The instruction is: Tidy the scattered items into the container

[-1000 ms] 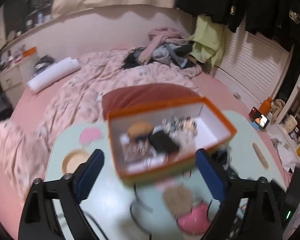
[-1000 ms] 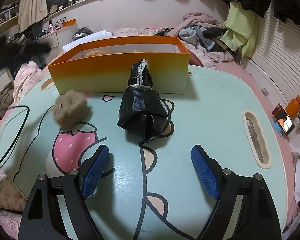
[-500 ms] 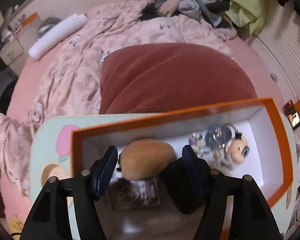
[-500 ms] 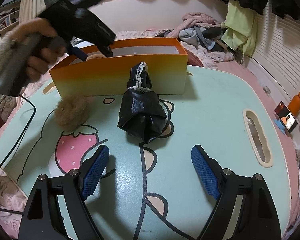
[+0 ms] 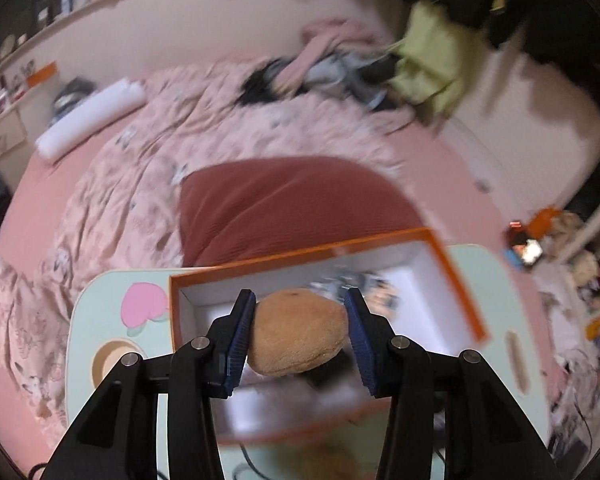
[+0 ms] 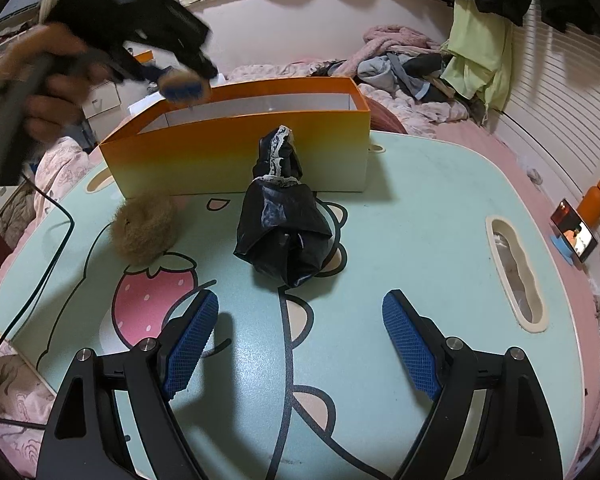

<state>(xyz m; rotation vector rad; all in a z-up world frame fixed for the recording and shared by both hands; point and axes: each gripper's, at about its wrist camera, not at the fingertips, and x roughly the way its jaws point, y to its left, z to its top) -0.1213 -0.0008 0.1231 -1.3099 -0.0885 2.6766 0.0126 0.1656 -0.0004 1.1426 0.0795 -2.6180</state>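
My left gripper (image 5: 300, 300) hangs over the orange box (image 5: 456, 280), its jaws closing, with both blue pads pressed on a tan plush pad (image 5: 300, 338). The right wrist view shows that left gripper (image 6: 184, 86) with the plush just above the rim of the box (image 6: 236, 148), in a person's hand. On the table in front of the box lie a black glossy pouch with lace trim (image 6: 284, 232) and a brown furry scrunchie (image 6: 144, 230). Short of the pouch, my right gripper (image 6: 300, 316) stands open and holds nothing.
The mint cartoon-print table (image 6: 420, 220) has a handle slot (image 6: 516, 276) at its right. A black cable (image 6: 48, 248) runs along the left edge. A red cushion (image 5: 292, 204) and a bed lie behind the box. A phone (image 6: 574, 236) and an orange bottle (image 6: 594, 200) sit on the floor at right.
My left gripper swung over the box, narrowed around the tan plush pad and now has it between its pads near the rim. The right gripper has not moved.
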